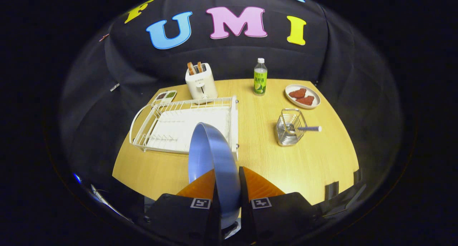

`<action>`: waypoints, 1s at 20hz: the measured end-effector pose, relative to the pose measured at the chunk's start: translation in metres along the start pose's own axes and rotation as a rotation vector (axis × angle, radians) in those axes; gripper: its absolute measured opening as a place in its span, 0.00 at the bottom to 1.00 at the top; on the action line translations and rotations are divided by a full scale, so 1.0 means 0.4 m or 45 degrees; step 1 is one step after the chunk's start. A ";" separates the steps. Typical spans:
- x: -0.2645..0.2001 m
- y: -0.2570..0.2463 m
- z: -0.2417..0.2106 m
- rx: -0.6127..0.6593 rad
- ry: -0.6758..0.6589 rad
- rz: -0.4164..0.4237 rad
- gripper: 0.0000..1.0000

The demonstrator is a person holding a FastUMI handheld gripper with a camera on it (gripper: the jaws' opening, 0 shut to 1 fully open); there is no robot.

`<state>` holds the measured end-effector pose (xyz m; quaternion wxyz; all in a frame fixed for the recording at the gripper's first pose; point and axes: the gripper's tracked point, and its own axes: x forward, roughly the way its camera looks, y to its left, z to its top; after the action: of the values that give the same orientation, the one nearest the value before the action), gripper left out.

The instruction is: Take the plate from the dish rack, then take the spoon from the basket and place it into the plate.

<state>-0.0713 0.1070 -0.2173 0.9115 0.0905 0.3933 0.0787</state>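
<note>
The tool (227,188) pinches the stiff, smooth plate (211,149) by its rim, upright, which looks likely to slip.

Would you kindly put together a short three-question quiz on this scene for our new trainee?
1. True or false: the gripper is shut on the blue plate, held on edge.
2. Where is the spoon? A) in the wire basket B) in the dish rack C) on the table
3. Fill in: the toaster stands just beyond the ____.

Key: 1 true; 2 A; 3 dish rack.
</note>
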 end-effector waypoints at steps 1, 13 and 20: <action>0.007 0.000 -0.035 0.011 0.025 0.009 0.26; 0.154 -0.018 -0.200 0.273 0.205 0.091 0.26; 0.176 -0.053 -0.209 0.300 0.223 0.032 0.35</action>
<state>-0.0832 0.1100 -0.3278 0.8558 0.1945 0.4767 0.0512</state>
